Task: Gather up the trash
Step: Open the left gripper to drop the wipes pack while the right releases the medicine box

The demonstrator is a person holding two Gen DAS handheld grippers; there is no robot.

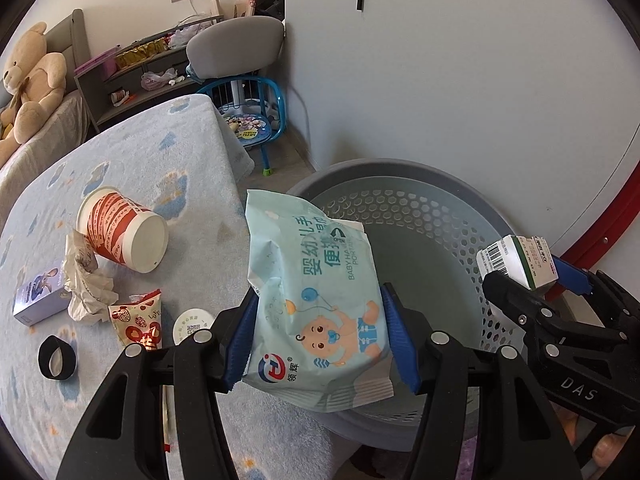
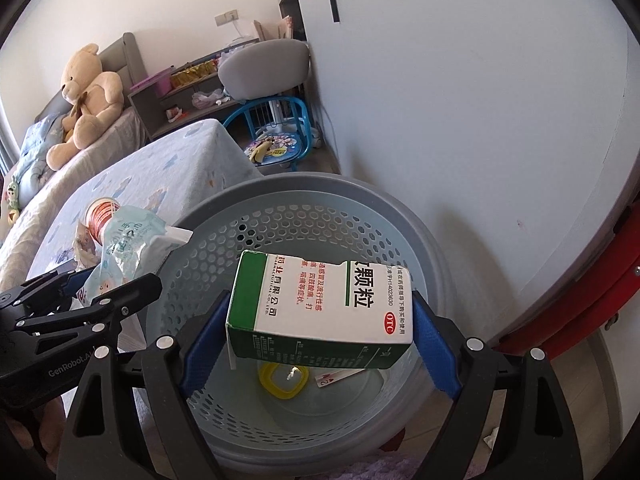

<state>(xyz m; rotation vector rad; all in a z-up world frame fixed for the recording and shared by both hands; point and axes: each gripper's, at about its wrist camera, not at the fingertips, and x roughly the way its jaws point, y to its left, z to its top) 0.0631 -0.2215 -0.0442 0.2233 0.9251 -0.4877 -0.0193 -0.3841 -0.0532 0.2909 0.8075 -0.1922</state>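
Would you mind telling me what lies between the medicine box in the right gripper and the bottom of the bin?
Only open air: in the right wrist view the medicine box hangs above the bin, whose floor holds a yellow ring and a small wrapper.

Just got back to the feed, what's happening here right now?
A person is clearing trash with two handheld grippers. The left gripper is clamped on a pack of baby wipes, held at the rim of the grey perforated bin. The right gripper holds a green and white medicine box over the bin's opening. Neither has been dropped yet. A red paper cup, crumpled paper and small wrappers remain on the cloth-covered table.
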